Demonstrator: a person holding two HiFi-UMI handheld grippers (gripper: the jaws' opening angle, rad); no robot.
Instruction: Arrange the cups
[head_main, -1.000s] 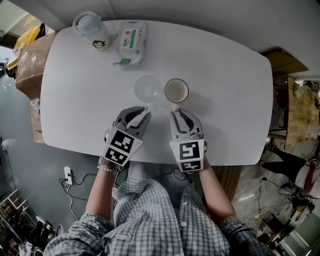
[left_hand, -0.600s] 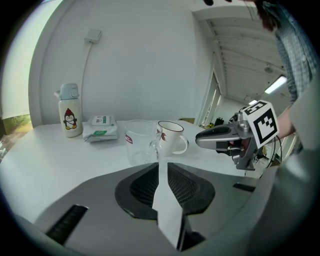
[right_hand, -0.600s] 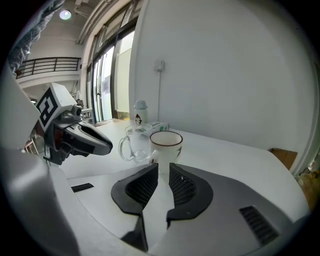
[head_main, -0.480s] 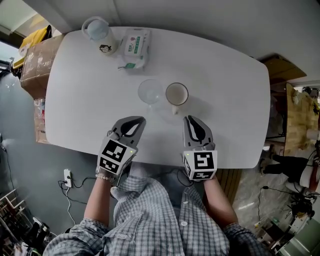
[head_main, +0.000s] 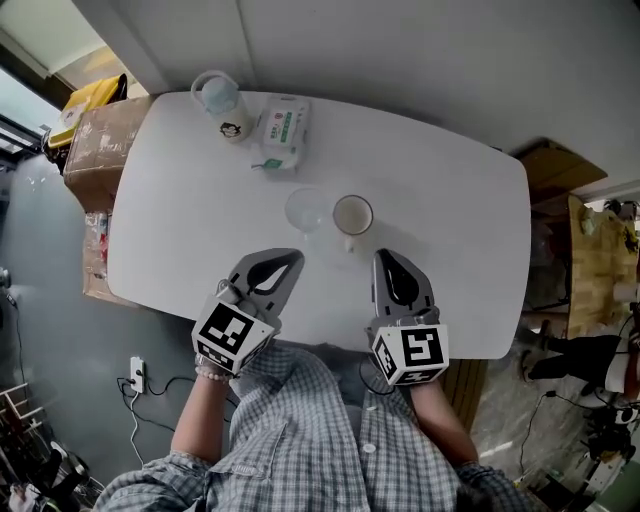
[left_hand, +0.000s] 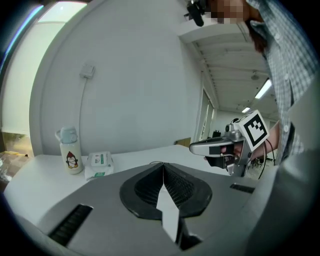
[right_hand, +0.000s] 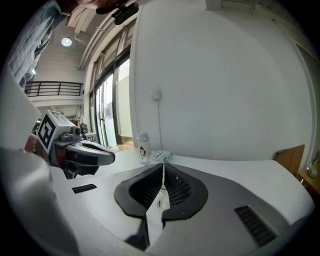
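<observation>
Clear cup, white mug: found side by side, mid tabletop, ungripped. Left tongs, right tongs: just closed together, nothing between, held clear of both cups. Judged arrangement complete; no step left.

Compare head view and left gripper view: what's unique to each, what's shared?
Only head view: the glass cup and mug, side by side on the table. Only left gripper view: the left gripper with its jaws meeting, just closed on nothing, and a wall box with a cable. Both: penguin bottle, wipes pack, and right gripper, also just closed and empty.
</observation>
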